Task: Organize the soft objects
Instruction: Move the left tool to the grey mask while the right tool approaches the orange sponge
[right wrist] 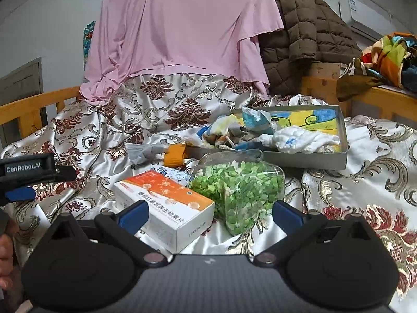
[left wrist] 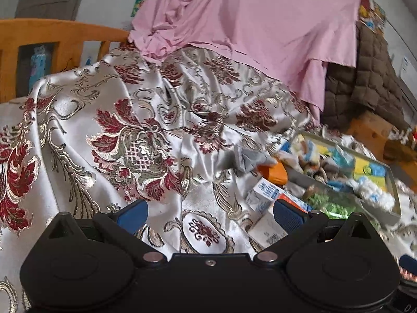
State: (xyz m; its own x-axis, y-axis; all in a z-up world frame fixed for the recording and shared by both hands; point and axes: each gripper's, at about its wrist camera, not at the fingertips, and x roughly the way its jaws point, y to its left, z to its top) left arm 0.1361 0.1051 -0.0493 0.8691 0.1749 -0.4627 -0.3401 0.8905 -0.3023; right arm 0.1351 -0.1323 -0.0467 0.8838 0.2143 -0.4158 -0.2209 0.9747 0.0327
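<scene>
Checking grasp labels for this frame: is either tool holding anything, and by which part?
Nothing is held. The left tool is open over the floral satin bedspread; the right tool is open, short of the orange-and-white carton.

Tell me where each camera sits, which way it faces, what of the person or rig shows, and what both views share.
Left wrist: on the left gripper, jaws open, facing along the floral bedspread toward the pink sheet; no hand shows.
Right wrist: on the right gripper, jaws open, facing the orange box, green bag and tray; the left gripper and a hand show at left.
Shared: bedspread, pink sheet, brown jacket, orange box, green bag, tray.
</scene>
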